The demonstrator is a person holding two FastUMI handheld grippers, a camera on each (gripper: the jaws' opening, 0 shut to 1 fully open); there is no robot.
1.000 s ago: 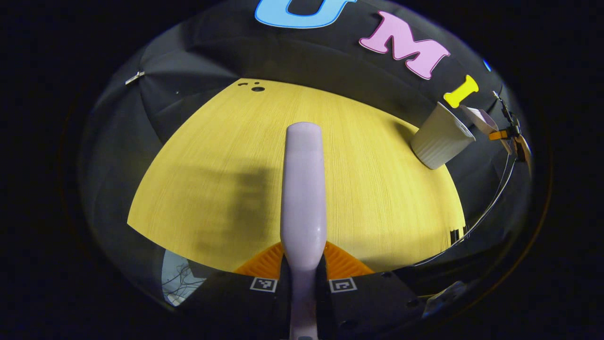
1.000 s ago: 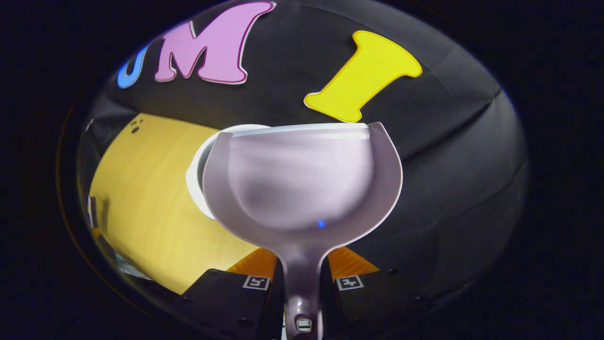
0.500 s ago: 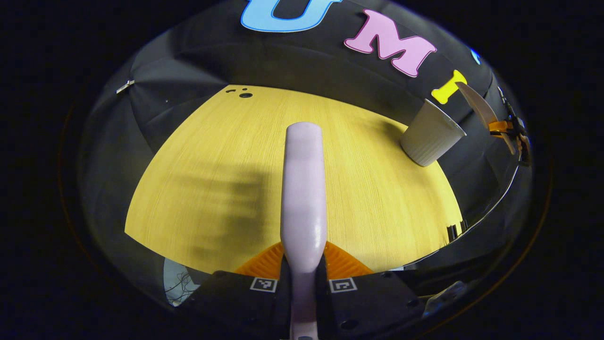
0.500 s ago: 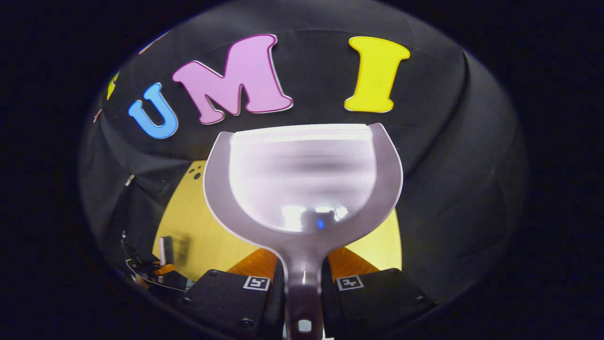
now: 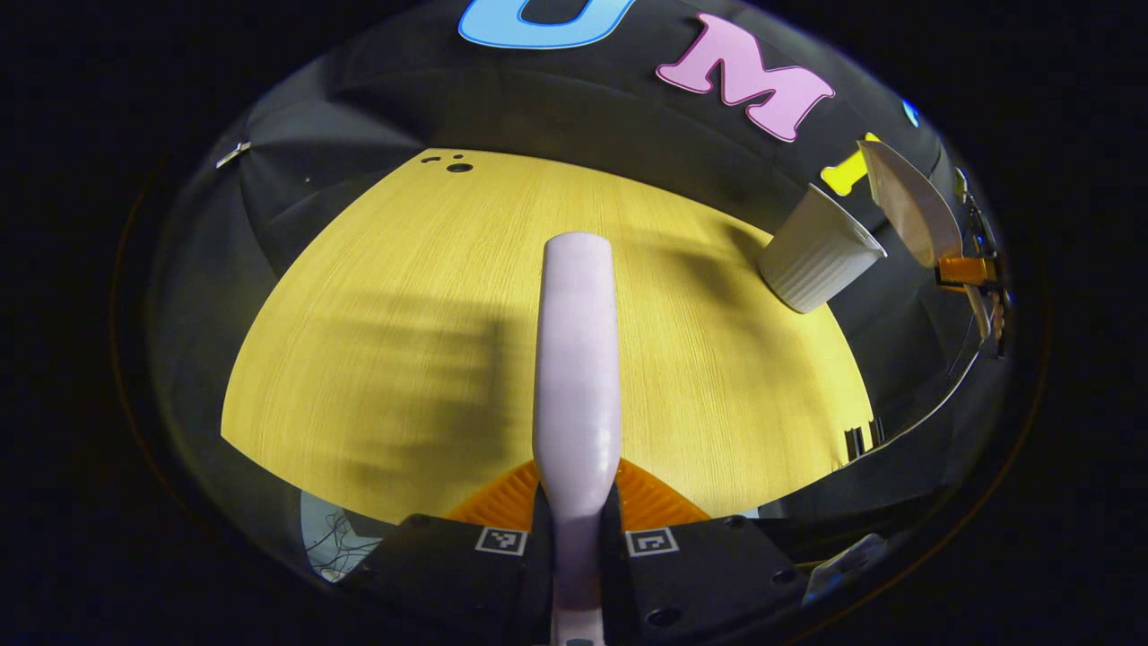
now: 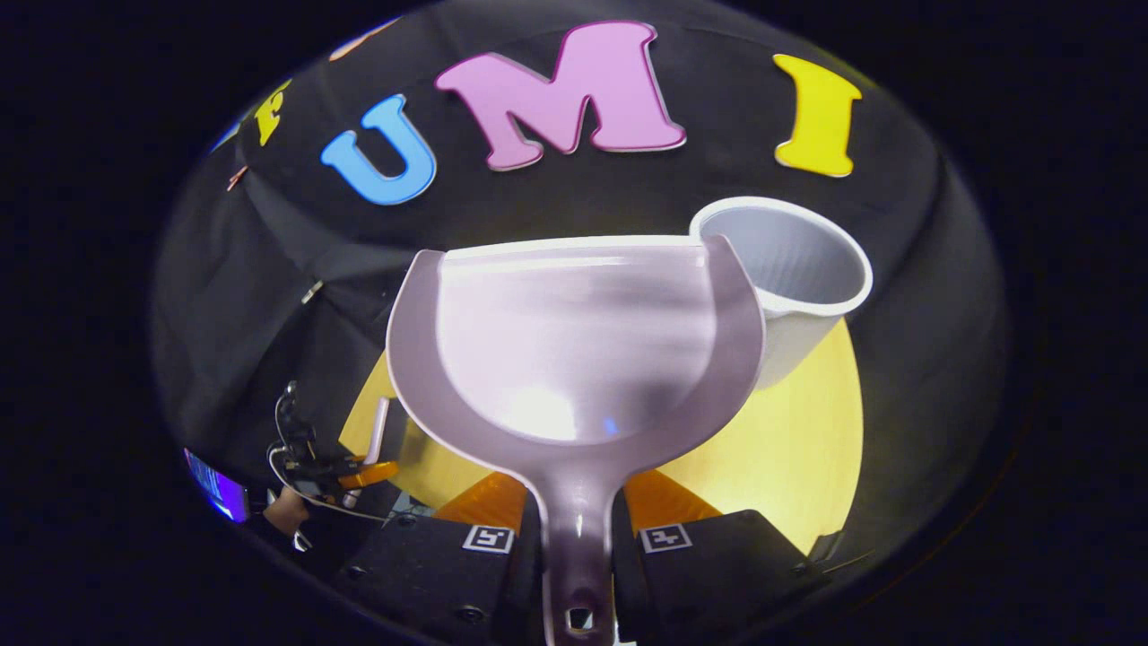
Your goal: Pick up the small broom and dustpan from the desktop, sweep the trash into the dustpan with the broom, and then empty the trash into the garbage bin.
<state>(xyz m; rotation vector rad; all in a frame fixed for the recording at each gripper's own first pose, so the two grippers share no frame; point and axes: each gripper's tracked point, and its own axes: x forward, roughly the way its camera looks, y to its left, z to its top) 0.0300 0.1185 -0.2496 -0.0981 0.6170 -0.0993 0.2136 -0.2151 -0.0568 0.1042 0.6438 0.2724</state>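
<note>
My left gripper (image 5: 578, 475) is shut on the lilac broom (image 5: 578, 341), which points forward over the yellow wooden table (image 5: 377, 296). In the right gripper view, my right gripper (image 6: 578, 489) is shut on the handle of the lilac dustpan (image 6: 574, 341), held in the air; its scoop looks bare inside. The white ribbed garbage bin (image 6: 794, 269) stands just behind the dustpan's right edge, its mouth open toward me. From the left gripper view, the bin (image 5: 816, 260) stands at the table's far right corner, with the dustpan (image 5: 910, 211) raised beside it at the right.
The black booth wall rises close behind the table (image 6: 789, 449) and the bin. The other gripper (image 6: 350, 471) with the broom shows at the lower left of the right gripper view. A thin cable hangs past the table's right edge (image 5: 951, 386).
The right gripper has swung with the dustpan: the bin, first behind the pan's left side, now stands at its right. The left gripper and broom have barely moved.
</note>
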